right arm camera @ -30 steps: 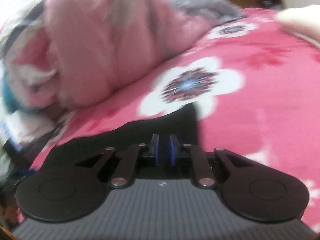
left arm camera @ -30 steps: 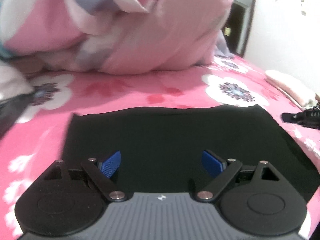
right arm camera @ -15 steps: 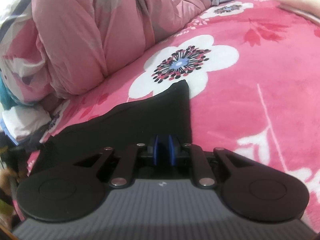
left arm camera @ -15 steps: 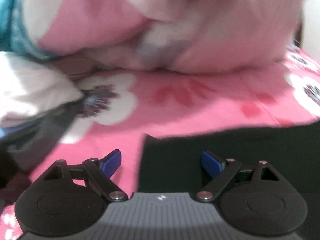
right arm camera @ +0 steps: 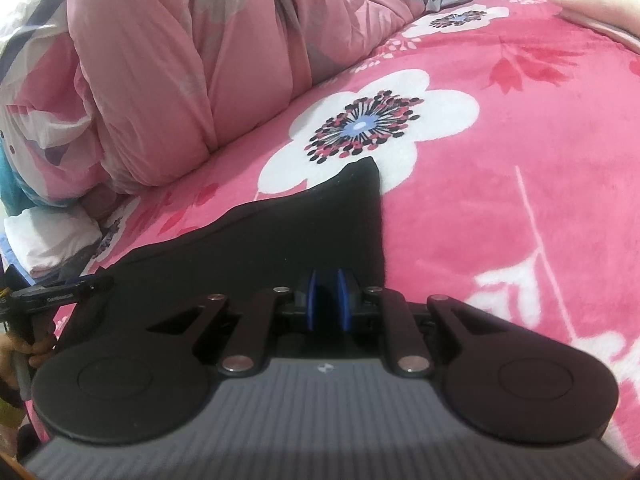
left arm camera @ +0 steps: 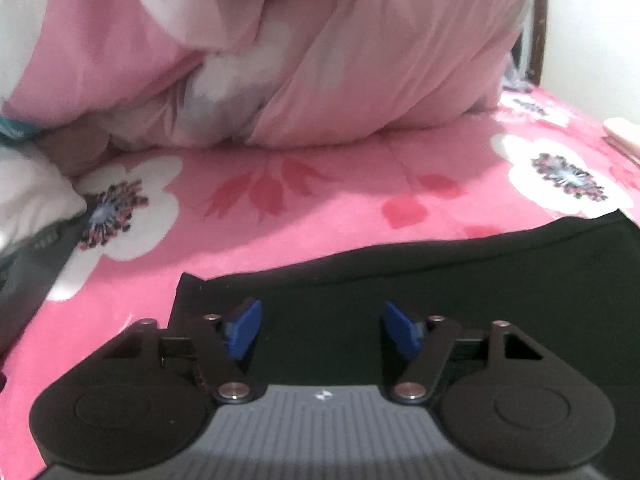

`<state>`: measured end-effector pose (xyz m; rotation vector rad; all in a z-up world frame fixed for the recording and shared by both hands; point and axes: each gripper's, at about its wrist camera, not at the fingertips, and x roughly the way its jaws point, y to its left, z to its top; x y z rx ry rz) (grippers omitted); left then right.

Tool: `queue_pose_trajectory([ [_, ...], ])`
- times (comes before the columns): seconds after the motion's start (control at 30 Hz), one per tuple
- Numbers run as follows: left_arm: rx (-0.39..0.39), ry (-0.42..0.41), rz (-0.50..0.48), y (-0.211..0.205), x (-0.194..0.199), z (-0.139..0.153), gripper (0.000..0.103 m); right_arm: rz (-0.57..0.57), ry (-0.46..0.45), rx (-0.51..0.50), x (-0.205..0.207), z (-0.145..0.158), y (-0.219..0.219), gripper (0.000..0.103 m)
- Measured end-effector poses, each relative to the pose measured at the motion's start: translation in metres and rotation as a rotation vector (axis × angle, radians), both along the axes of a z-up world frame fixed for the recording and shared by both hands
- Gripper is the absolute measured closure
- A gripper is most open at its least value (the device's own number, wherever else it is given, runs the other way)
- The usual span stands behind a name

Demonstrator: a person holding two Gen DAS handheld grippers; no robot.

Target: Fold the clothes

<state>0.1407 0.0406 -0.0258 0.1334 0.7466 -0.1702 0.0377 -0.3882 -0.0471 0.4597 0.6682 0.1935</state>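
Black fabric fills the near ground of both wrist views: a dark garment (left arm camera: 460, 292) lying flat on a pink flowered blanket (left arm camera: 320, 196), and we place everything else by that garment. Nearest us, our left gripper (left arm camera: 320, 326) hovers over its left end, just inside the near-left corner. Its blue pads (left arm camera: 243, 328) have just been closing, yet a wide gap remains and they do not appear to press on the cloth. Our right gripper (right arm camera: 329, 300) sits at the garment's (right arm camera: 280, 248) right edge, pads nearly together, seemingly pinching cloth. The garment's long axis runs side to side between our two hands, so each hand takes its own end. Beyond its far edge lies bare blanket, then a heaped pink quilt (left arm camera: 320, 52).
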Motion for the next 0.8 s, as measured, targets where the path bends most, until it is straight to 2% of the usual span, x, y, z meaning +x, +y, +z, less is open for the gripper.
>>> queue_pose_trajectory([
  [0.13,-0.05,0.003,0.066,0.024,0.022,-0.004,0.041,-0.001,-0.004,-0.002,0.0,-0.001,0.0,0.092],
  [0.3,-0.122,0.024,0.241,0.067,0.048,-0.004,0.042,0.0,-0.007,0.002,-0.001,-0.002,-0.001,0.092],
  [0.43,-0.227,0.022,0.337,0.092,0.041,0.01,0.044,0.001,-0.01,0.004,-0.001,-0.002,-0.001,0.092],
  [0.63,-0.281,-0.056,0.251,0.076,-0.017,0.057,0.044,0.002,-0.015,0.007,-0.001,-0.003,-0.001,0.092],
  [0.73,-0.35,-0.073,0.159,0.063,-0.053,0.067,0.044,0.001,-0.017,0.034,-0.002,-0.002,-0.005,0.09],
  [0.8,-0.379,-0.07,0.107,0.056,-0.074,0.063,0.044,-0.023,-0.023,0.032,-0.007,0.004,-0.004,0.087],
])
